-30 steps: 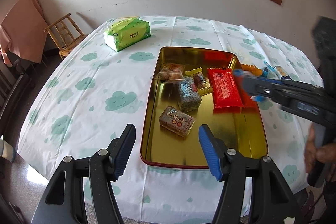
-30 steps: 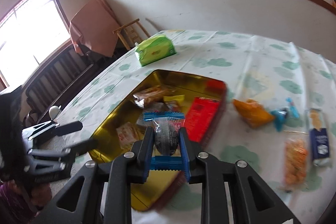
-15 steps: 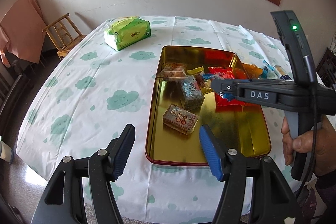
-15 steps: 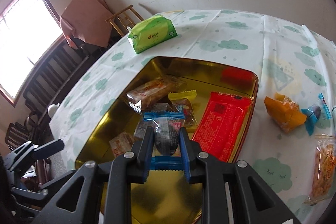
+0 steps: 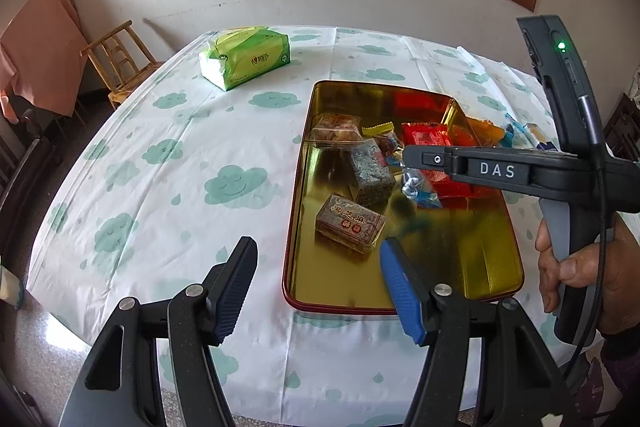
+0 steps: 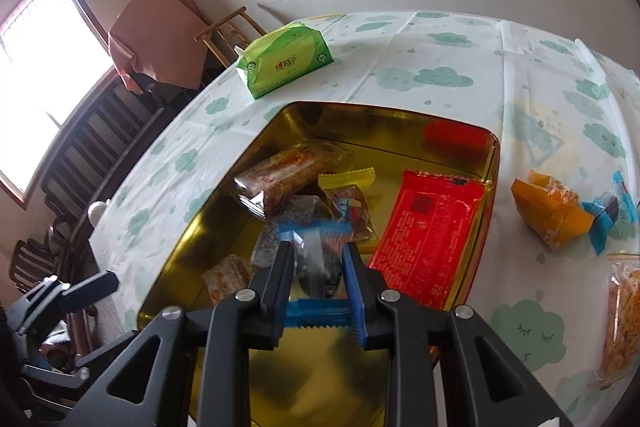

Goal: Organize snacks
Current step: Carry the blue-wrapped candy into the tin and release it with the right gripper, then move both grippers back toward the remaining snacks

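A gold tin tray [image 5: 472, 267] [image 6: 224, 223] lies on the cloud-print tablecloth and holds several wrapped snacks, among them a red packet [image 6: 428, 231] [image 5: 430, 143] and a brown block [image 5: 350, 223]. My right gripper [image 6: 316, 271] is shut on a blue-edged clear snack packet [image 6: 316, 259] and holds it over the tray's middle; the packet also shows in the left wrist view [image 5: 418, 187]. My left gripper [image 5: 316, 283] is open and empty, at the tray's near-left corner above the table edge.
A green tissue pack [image 5: 246, 57] [image 6: 286, 57] lies at the table's far left. Right of the tray lie an orange packet [image 6: 550, 211], a small blue packet [image 6: 610, 215] and a clear bag of orange snacks [image 6: 622, 323]. A wooden chair [image 5: 116, 63] stands beyond the table.
My right gripper has carried the blue-edged packet from the tray's right side to over its middle and lower. My left gripper has barely moved.
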A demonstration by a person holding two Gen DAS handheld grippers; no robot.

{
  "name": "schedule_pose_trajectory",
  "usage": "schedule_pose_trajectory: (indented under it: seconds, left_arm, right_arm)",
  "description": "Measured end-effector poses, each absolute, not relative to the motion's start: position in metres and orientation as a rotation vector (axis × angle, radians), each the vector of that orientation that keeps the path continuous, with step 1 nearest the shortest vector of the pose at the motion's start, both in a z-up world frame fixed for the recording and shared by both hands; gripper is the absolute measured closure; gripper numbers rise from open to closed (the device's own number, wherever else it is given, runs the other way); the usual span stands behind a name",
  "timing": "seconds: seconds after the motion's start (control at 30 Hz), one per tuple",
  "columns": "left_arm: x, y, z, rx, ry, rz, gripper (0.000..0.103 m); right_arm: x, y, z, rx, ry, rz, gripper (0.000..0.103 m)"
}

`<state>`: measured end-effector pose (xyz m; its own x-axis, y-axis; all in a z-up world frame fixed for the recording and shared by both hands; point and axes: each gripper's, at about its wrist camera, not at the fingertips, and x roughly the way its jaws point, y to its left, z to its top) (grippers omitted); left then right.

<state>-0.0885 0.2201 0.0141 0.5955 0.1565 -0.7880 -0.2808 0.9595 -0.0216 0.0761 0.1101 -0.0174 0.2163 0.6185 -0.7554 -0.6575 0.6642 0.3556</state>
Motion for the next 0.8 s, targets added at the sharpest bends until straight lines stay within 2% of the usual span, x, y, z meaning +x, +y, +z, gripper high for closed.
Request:
schedule_pose_trajectory:
  seconds: [0.27, 0.47, 0.8]
  left_arm:
    - [-0.087, 0.220, 0.010, -0.148, 0.907, 0.254, 0.042]
    - [-0.086, 0.217, 0.010, -0.137, 0.913, 0.255, 0.041]
    - [-0.081, 0.205, 0.014, -0.108, 0.914, 0.244, 0.040]
  right_arm:
    - [0.073, 0.107, -0.012, -0.019, 1.007, 0.892, 0.076]
    - [0.058, 0.078, 0.008, 0.004, 0.888, 0.886, 0.076]
    - [0.051, -0.055, 0.012, -0.033, 0.756, 0.613, 0.076]
